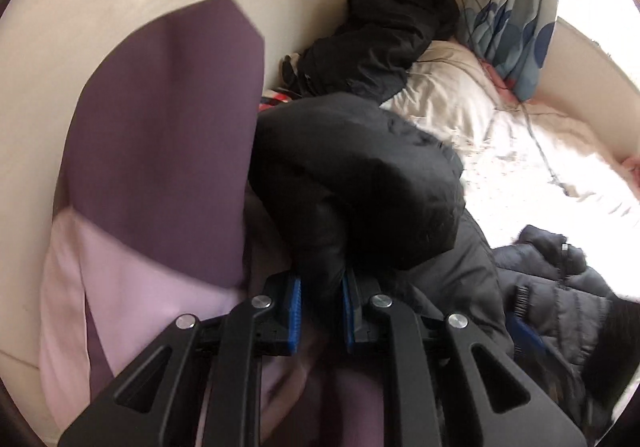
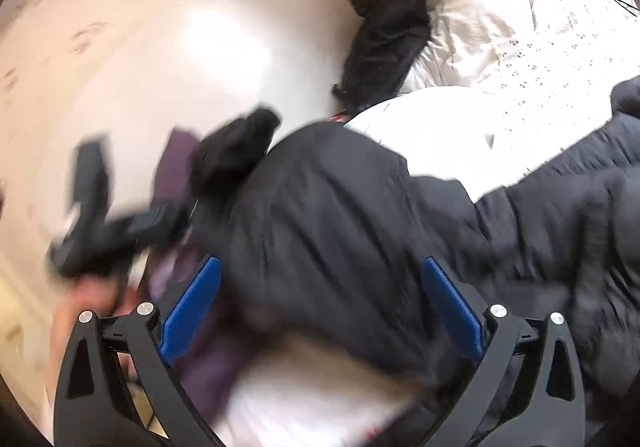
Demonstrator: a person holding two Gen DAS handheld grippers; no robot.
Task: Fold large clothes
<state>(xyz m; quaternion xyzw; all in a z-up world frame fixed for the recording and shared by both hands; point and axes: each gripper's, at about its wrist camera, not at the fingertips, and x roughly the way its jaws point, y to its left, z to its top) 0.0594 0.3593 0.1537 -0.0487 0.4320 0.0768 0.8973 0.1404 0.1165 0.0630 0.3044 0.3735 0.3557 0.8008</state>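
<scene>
A large black padded jacket lies on the bed. My left gripper is shut on a bunched part of the jacket and lifts it. In the right wrist view the jacket spreads across the bed under my right gripper, which is open with its blue pads wide apart just above the fabric. The left gripper shows blurred at the left of that view, holding the jacket's furry edge.
A purple and pink pillow stands against the wall on the left. Another dark garment lies at the head of the bed on a white quilt. A blue curtain and cables hang at the far corner.
</scene>
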